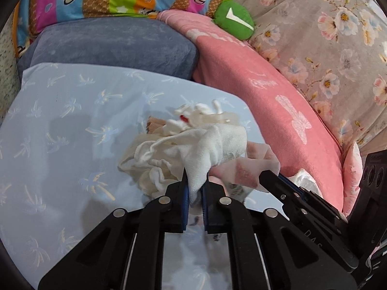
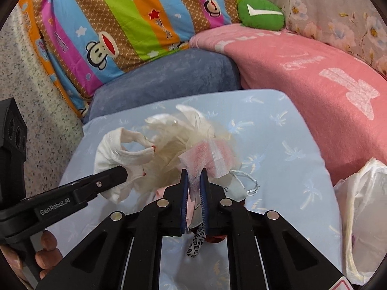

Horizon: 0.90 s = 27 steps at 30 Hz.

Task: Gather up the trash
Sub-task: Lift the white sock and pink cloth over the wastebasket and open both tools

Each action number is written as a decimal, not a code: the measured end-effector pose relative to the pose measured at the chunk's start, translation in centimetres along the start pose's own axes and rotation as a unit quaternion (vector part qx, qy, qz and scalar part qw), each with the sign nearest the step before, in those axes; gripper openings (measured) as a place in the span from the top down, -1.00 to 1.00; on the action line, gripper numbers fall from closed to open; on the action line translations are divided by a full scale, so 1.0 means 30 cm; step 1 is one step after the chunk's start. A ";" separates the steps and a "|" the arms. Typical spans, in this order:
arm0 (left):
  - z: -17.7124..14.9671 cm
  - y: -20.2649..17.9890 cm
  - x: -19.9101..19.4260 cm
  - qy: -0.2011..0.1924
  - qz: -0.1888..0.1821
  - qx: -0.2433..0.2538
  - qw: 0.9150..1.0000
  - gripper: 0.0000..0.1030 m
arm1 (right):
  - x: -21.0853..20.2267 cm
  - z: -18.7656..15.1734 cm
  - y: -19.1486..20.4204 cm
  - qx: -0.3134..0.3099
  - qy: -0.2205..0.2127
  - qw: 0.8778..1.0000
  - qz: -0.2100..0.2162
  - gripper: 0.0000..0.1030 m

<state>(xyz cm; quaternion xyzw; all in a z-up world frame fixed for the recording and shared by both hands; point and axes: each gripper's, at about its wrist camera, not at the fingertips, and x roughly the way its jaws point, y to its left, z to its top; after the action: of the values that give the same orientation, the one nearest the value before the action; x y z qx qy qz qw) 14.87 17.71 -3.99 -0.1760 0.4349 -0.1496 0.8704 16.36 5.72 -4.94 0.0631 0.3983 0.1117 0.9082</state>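
Centrally, a heap of trash lies on a pale blue palm-print cushion (image 2: pixel 290 130), with both grippers at its near side.

- Left gripper (image 1: pixel 195 181): jaws pressed together on a fold of white woven cloth (image 1: pixel 205 142). The cloth runs up and away from the fingertips into the heap. Seen from the right wrist, this gripper enters from the left, its tip touching the white cloth (image 2: pixel 113 149).
- Right gripper (image 2: pixel 194 176): jaws clamped on a pink-and-white translucent wrapper (image 2: pixel 208 157), which fans out above the fingertips. From the left wrist, this gripper comes in from the right, just beside the left one.
- Heap: cream feathery material (image 2: pixel 169 145) behind the wrapper; a leopard-print strip (image 2: pixel 196 241) hanging below the right jaws; a silver cord (image 2: pixel 249 181) to the right.
- White plastic bag (image 2: pixel 362 205): at the cushion's right edge, below the pink blanket.
- Edges: grey-blue velvet cushion (image 1: pixel 116 46) borders the far side of the pale one; pink blanket (image 1: pixel 266 91) borders the right; speckled surface (image 2: pixel 36 96) lies to the left.
- Backdrop: striped monkey-print quilt (image 2: pixel 116 19), green plush (image 2: pixel 261 12), floral fabric (image 1: pixel 326 36).
- Open room: bare pale cushion to the left of the heap in the left wrist view, and right of it in the right wrist view.
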 end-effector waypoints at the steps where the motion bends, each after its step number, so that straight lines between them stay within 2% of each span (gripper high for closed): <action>1: 0.000 -0.017 -0.012 -0.004 -0.002 0.005 1.000 0.84 | -0.027 0.006 -0.002 0.001 -0.008 1.000 0.001 0.83; 13: 0.006 -0.234 -0.111 -0.038 -0.034 0.063 0.997 0.84 | -0.338 0.054 -0.088 0.018 -0.089 0.996 -0.007 0.83; 20: -0.009 -0.402 -0.130 -0.045 -0.058 0.108 0.991 0.84 | -0.496 0.045 -0.212 0.040 -0.125 0.991 -0.028 0.83; 27: -0.052 -0.590 -0.105 -0.035 -0.083 0.154 0.984 0.84 | -0.636 0.004 -0.387 0.075 -0.151 0.984 -0.057 0.83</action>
<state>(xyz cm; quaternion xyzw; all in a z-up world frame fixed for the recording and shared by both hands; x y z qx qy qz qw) 9.88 2.91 5.08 -0.0803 0.3594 -0.2806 0.8864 5.67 -10.33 6.33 0.1245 0.2668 0.0183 0.9555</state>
